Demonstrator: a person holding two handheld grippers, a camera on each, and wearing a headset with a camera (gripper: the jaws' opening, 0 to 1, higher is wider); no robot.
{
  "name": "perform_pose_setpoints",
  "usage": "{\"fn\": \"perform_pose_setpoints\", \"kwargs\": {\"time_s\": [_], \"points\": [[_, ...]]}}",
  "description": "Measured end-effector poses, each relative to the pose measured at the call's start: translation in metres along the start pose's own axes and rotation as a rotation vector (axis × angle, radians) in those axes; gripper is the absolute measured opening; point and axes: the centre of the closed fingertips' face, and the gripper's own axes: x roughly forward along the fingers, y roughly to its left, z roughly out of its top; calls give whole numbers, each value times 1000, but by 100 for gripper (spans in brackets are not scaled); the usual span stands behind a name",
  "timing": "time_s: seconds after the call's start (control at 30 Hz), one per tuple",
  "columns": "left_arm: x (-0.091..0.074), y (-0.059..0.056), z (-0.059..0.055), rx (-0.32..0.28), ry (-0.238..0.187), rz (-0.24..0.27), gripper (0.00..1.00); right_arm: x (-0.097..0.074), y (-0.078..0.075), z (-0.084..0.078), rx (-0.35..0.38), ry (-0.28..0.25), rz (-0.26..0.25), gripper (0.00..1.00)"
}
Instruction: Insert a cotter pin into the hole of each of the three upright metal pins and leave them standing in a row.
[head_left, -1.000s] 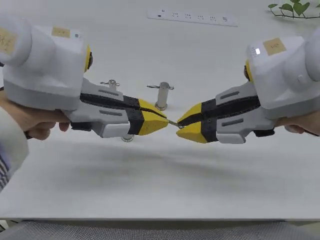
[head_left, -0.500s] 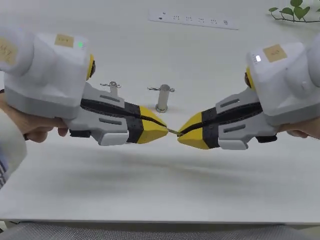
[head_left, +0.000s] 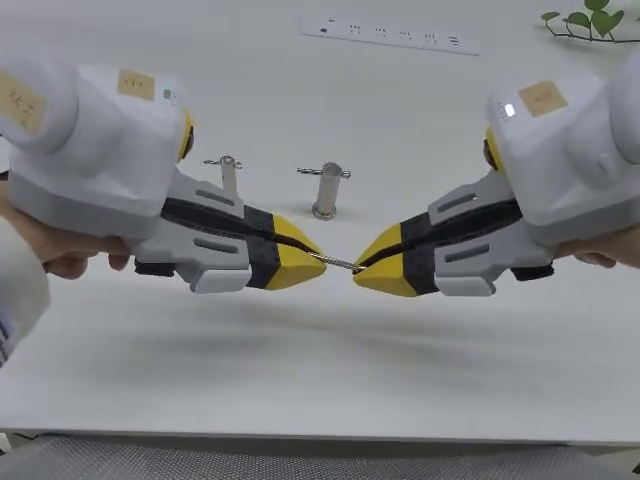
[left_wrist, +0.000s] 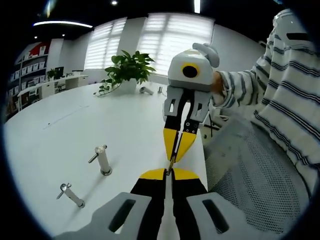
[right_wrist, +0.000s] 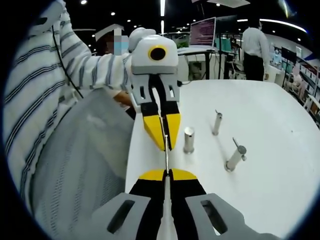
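Yellow-tipped left tongs (head_left: 316, 262) and right tongs (head_left: 360, 268) meet tip to tip above the bench (head_left: 320, 360), both clenched on one thin cotter pin (head_left: 337, 263) bridging them. Behind, a stout metal pin (head_left: 324, 192) and a slimmer metal pin (head_left: 229, 176) stand upright.

White workbench top (head_left: 300, 370) with a white power strip (head_left: 390, 36) lying along its far edge, a potted plant (left_wrist: 127, 67) at one corner before blinded windows (left_wrist: 170, 40), a grey mesh chair (left_wrist: 250, 167) beside the bench, and a lit monitor (right_wrist: 202, 31) beyond.
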Motion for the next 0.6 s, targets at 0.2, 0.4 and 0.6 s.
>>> {"fn": "perform_pose_setpoints", "kwargs": {"time_s": [0.2,0.4,0.6], "points": [[-6,5,2,13,-3,47,13,0,-4,-2,2,25,-15,4],[-15,21,-6,-2,20,129,26,5,-12,-6,22,52,-40,4],[-34,50,-11,28,5,268,27,11,-18,-10,54,73,-71,4]]}}
